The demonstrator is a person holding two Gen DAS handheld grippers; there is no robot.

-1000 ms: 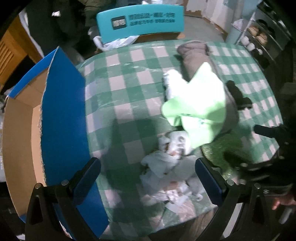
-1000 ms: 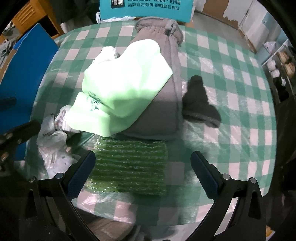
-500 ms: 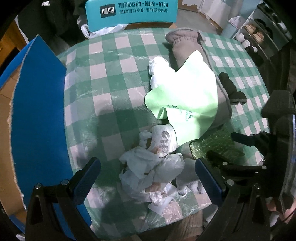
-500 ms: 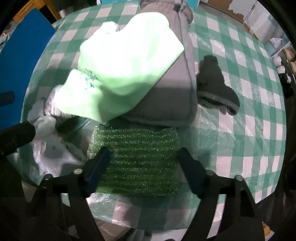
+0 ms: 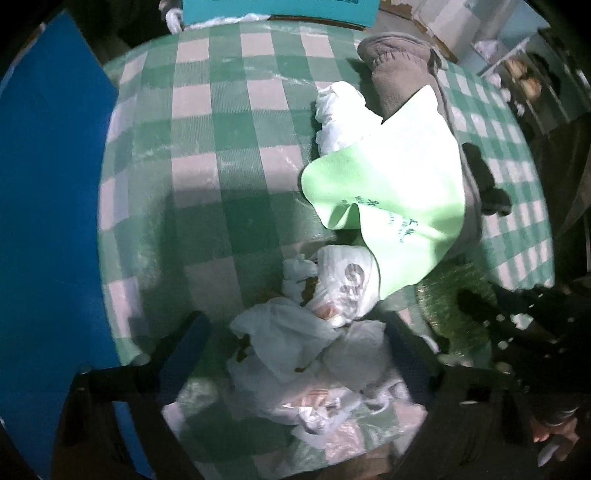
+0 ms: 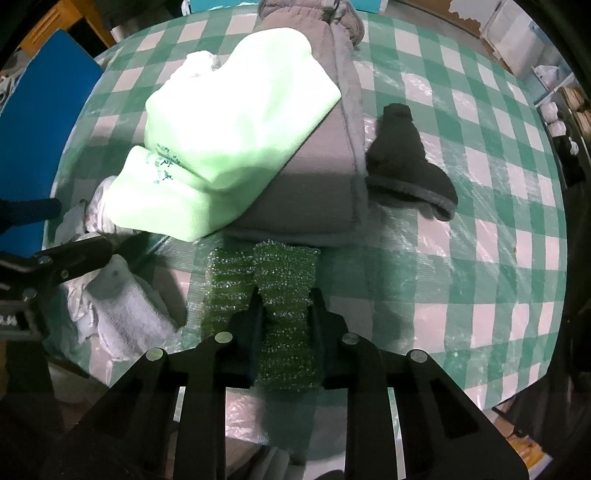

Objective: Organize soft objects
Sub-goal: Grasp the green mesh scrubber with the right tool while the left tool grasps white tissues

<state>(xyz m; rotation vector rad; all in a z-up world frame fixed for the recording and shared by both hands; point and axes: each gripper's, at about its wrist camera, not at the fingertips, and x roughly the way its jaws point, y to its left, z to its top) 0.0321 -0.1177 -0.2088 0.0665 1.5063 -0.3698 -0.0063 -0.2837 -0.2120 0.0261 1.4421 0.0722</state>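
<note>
My right gripper is shut on the glittery green cloth, which is pinched and folded between its fingers near the table's front edge. The cloth also shows in the left wrist view beside the right gripper. A light green towel lies over grey folded pants, with a black sock to the right. My left gripper is open over a heap of crumpled white plastic bags. The towel lies beyond them.
The round table has a green and white checked cloth. A blue cardboard box stands at the table's left edge. A teal chair back is behind the table. White crumpled bags lie left of the right gripper.
My right gripper has closed onto the glittery green cloth, bunching it. My left gripper has moved forward over the white bags and stays open.
</note>
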